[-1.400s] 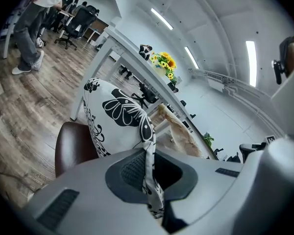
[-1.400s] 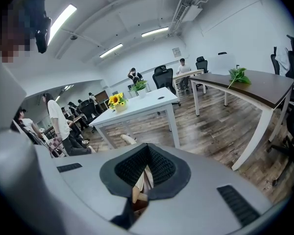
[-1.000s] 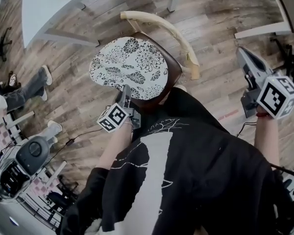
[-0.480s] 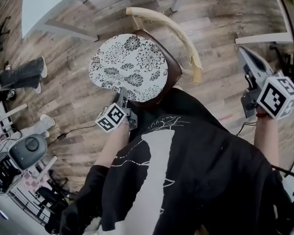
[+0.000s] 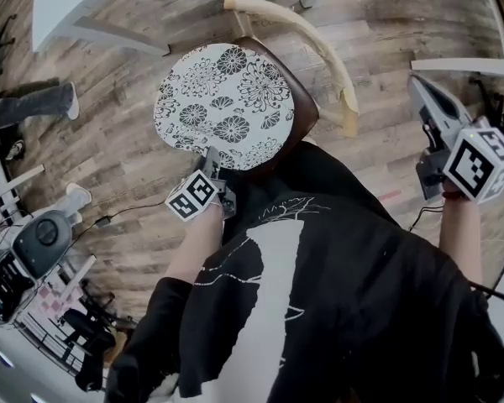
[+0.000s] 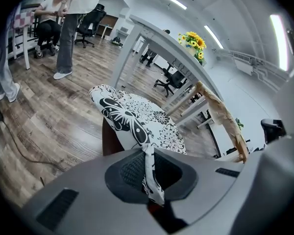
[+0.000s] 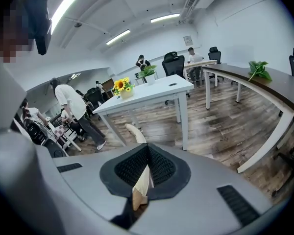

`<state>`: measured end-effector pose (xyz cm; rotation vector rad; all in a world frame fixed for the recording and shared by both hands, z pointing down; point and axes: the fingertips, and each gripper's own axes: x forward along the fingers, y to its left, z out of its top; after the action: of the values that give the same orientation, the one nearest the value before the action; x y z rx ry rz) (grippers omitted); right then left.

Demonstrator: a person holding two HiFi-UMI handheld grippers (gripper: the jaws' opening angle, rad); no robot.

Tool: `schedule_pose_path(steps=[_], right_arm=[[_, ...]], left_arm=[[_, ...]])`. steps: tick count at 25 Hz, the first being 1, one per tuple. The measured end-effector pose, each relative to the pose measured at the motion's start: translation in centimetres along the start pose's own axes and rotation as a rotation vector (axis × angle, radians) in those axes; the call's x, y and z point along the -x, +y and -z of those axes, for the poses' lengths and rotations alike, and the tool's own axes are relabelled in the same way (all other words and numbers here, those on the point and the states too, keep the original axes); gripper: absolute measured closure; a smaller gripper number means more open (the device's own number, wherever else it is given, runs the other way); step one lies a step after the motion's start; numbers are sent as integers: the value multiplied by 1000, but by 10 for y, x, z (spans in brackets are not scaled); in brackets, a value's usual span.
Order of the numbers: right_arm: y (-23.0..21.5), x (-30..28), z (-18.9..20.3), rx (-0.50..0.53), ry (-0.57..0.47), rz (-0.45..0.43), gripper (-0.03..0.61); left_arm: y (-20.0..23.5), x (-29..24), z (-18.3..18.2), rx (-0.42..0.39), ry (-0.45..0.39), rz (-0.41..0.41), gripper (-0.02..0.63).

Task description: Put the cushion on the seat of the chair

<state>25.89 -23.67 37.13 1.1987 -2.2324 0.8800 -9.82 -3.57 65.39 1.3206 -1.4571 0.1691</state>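
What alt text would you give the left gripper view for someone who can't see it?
The left gripper has its jaws shut on the edge of a black-and-white floral cushion spread over a dark brown chair seat. A pale curved backrest rises at right; behind are wood floor, a white table and sunflowers.

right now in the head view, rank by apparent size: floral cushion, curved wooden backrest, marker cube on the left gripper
1. round black-and-white floral cushion
2. pale curved wooden chair backrest
3. square-marker cube on the left gripper, nearer the camera, so enlarged
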Motion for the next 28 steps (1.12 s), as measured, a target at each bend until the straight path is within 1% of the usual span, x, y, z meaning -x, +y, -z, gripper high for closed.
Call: schedule_pose_path(steps=[4,7,10,15,18,20,26,28], right_arm=[[2,-5,4,7,23,2,563],[3,-8,4,20,33,1,563],[7,-14,6,23,37,-3,563],[18,-20,9,78,73,-13,563],[20,-21,12,85,75,-9,563],[22,-24,16,86,82,-12,563],[31,-31,22,102,106,-24,563],[31,-30,21,107,107,-23,563]], left_arm=[[16,-7,11,59,49,-8,592],[23,-11,19,73,85,-18,592],[27,-12,26,82,94,-19,592],[37,-12,37,43,126,-35,592],[45,-13,46,11,165,-59,592],[48,-15,50,-11,182,-59,592],[48,-21,58,-2,206,-21,592],[47,-22,60,0,213,-19,592]])
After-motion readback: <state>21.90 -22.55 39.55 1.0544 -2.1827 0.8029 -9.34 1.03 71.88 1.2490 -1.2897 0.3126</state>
